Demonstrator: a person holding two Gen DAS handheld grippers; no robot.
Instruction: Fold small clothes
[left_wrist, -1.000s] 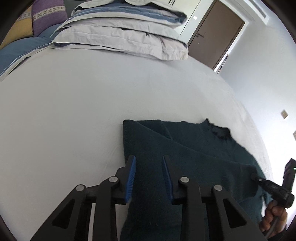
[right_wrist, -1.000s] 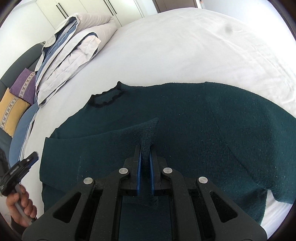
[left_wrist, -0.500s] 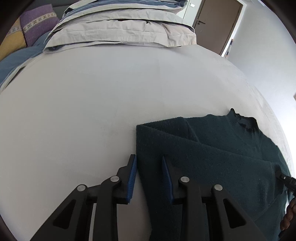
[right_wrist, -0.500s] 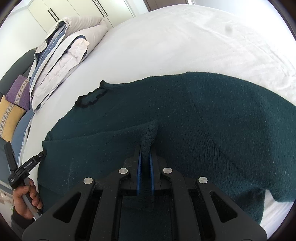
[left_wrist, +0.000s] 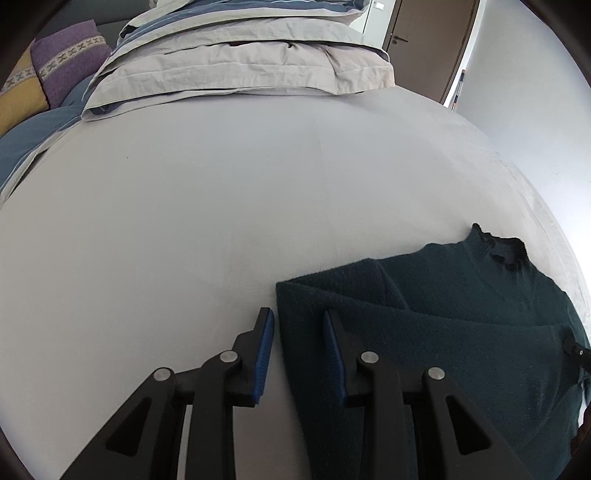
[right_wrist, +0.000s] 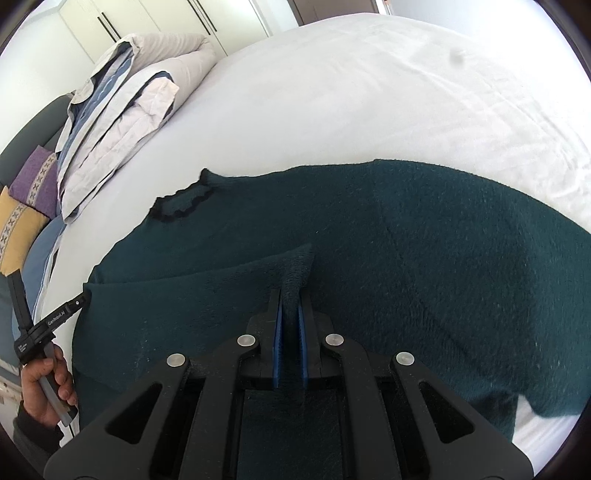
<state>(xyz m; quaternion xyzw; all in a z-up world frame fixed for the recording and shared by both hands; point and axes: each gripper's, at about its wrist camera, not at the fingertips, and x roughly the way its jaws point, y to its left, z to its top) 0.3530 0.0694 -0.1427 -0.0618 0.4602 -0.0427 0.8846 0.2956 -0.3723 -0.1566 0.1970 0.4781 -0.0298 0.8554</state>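
A dark green knit sweater (right_wrist: 424, 258) lies spread on the white bed, its black-trimmed neck (right_wrist: 183, 203) toward the pillows. One sleeve is folded across the body. My right gripper (right_wrist: 290, 295) is shut on the sleeve cuff (right_wrist: 297, 267) and holds it just above the sweater's middle. My left gripper (left_wrist: 297, 317) is open and empty, straddling the sweater's folded left edge (left_wrist: 291, 332) low over the sheet. The sweater also shows in the left wrist view (left_wrist: 461, 350). The left gripper shows in the right wrist view (right_wrist: 79, 301), held in a hand at the sweater's edge.
The white bed sheet (left_wrist: 221, 203) stretches around the sweater. Stacked grey and blue pillows (left_wrist: 240, 59) lie at the head. Purple and yellow cushions (left_wrist: 55, 70) sit beside them. A brown door (left_wrist: 424, 37) and white wardrobes (right_wrist: 166, 18) stand beyond.
My left gripper has drawn back and left to the sweater's folded edge, still open. My right gripper keeps hold of the sleeve cuff and has moved slightly over the sweater.
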